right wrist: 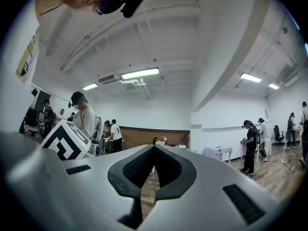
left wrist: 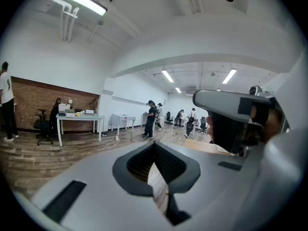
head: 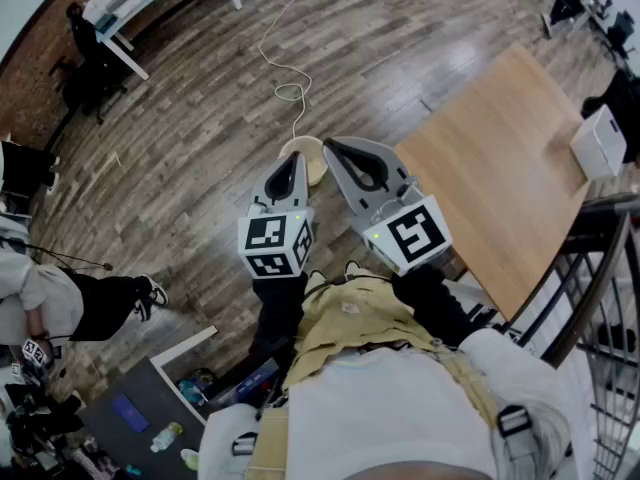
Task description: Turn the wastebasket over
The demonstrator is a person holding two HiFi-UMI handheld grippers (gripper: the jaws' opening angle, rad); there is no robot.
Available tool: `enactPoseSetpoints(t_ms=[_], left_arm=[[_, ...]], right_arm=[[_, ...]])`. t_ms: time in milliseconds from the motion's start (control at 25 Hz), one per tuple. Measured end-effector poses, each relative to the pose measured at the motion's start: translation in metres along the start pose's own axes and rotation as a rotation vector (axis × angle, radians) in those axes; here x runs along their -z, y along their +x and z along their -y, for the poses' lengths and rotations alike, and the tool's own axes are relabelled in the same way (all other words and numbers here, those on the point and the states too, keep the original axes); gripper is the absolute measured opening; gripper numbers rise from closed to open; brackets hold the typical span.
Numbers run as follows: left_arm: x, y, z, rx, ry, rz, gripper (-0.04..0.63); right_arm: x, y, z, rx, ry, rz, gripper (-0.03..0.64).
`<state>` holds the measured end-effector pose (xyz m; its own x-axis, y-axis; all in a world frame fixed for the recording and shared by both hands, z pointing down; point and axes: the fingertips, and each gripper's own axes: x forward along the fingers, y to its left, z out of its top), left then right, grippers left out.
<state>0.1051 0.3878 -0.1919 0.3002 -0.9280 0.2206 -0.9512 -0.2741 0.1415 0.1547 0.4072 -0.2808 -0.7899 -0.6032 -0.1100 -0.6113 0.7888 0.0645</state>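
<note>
Both the left gripper (head: 296,160) and the right gripper (head: 332,146) have their jaws pressed together on nothing. They hang above the wastebasket (head: 316,168), which sits on the floor beside the bench (head: 500,158). I'd spread the jaws first, then reach down for its rim.

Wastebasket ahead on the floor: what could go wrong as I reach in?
Both the left gripper and right gripper are shut and empty, so they'd likely knock the wastebasket rather than grip it. The white cable on the floor runs toward it and may snag. The table edge crowds the right side.
</note>
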Motion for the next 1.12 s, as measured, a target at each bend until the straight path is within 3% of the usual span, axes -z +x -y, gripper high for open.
enactPoseSetpoints(t_ms=[1120], left_arm=[[0.013,0.043,0.012,-0.038,-0.004,-0.057,-0.002]], right_arm=[[0.039,-0.003,0.054,-0.024,0.091,-0.064,0.021]])
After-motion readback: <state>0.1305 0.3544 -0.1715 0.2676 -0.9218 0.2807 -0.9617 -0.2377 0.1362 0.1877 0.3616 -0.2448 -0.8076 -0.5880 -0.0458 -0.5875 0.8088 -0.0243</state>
